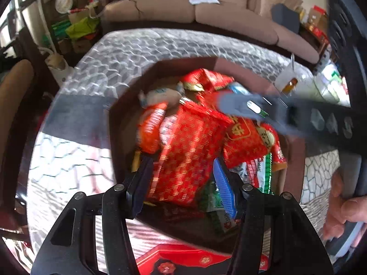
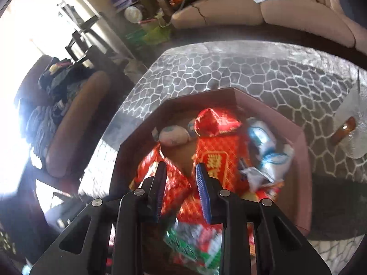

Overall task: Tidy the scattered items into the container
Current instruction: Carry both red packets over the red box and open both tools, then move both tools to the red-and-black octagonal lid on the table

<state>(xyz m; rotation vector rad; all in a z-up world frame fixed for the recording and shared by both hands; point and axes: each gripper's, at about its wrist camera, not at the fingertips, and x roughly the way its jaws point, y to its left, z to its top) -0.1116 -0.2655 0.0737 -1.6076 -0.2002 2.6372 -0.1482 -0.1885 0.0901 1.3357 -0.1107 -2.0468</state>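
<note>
An octagonal brown box (image 1: 229, 65) (image 2: 277, 116) on the table holds several snack packets, most of them red. In the left wrist view my left gripper (image 1: 182, 161) hovers over the box's near side. A red, gold-patterned packet (image 1: 190, 151) lies between its parted blue pads and rests on the pile. My right gripper (image 2: 181, 167) is open and empty, pointing down over red packets (image 2: 220, 158) in the box. From the left wrist view the right gripper (image 1: 240, 110) shows blurred above the box's right half, with a person's hand (image 1: 344, 208) on its handle.
A table cover with a grey cracked-stone pattern (image 1: 119, 52) (image 2: 252, 73) lies under the box. A red lid (image 1: 183, 261) lies at the near edge. A clear cup with amber liquid (image 1: 287, 81) (image 2: 348, 126) stands to the right. A beige sofa (image 1: 174, 4) is behind.
</note>
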